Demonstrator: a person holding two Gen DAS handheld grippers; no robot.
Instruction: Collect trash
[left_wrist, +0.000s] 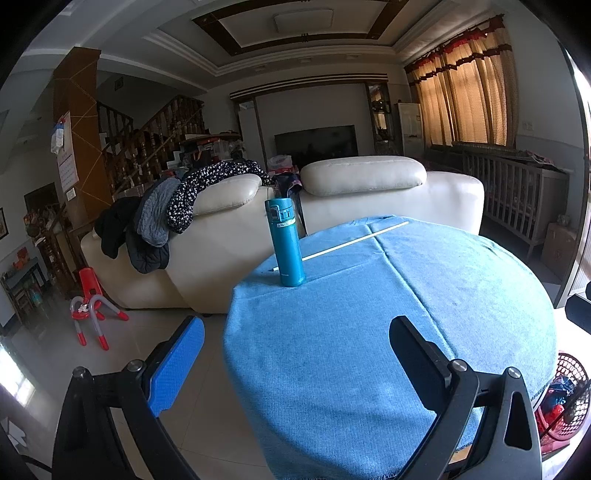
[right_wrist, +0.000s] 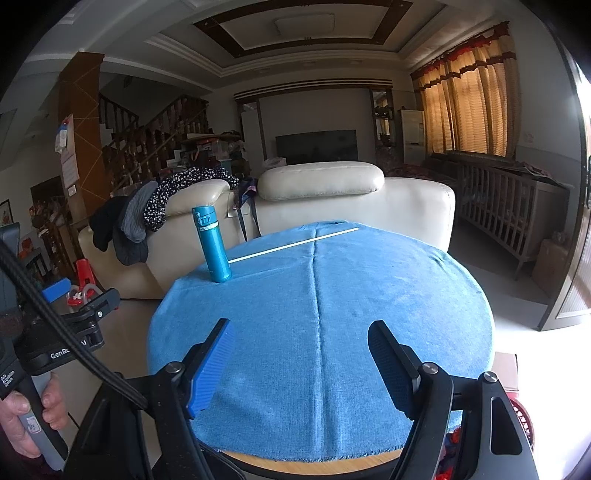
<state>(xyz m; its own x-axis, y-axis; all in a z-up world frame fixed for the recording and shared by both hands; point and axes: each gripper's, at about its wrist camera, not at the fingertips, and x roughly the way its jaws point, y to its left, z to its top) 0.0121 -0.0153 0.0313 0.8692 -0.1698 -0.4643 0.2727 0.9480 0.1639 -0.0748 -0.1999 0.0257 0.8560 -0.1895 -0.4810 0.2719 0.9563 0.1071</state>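
Two grippers hang over the near edge of a round table, each with its blue-padded jaws spread wide and nothing between them. The left gripper sits at the table's left rim, partly over the tiled floor; the right gripper is centred over the blue tablecloth. On the cloth's far side a teal flask stands upright near the left edge, and a long thin white stick lies flat behind it, running toward the far right. A red mesh basket sits low at the table's right side, with red and blue items inside that are too blurred to identify. Behind the table stands a cream leather sofa draped with dark clothes.
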